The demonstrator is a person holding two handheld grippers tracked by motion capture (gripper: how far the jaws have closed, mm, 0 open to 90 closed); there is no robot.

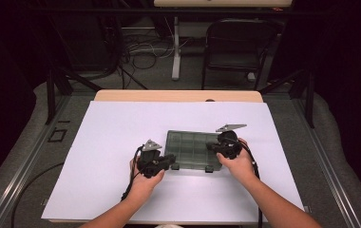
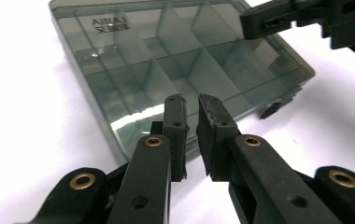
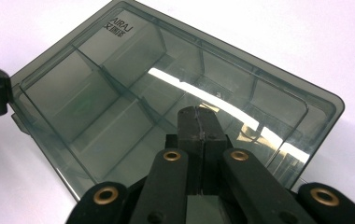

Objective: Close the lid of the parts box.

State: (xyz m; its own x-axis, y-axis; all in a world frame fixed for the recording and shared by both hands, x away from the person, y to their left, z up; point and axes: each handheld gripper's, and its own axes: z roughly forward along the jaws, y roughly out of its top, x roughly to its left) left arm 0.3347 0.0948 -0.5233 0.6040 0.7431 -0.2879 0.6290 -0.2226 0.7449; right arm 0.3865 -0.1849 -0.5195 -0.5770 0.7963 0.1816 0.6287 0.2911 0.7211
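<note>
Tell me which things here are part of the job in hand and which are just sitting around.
In the job:
- smoky compartment box, lid closed
- left gripper, jaws slightly apart at the box's near edge
- right gripper, jaws shut, at the box's right end
- white sheet under the box

Just lying about:
- black chair beyond the table
- cables on the floor

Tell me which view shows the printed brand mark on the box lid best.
The left gripper view: the mark sits large and nearly level on the smoky compartment box. In the right gripper view it reads smaller and tilted. In the high view the box is too small to make the print out.
</note>
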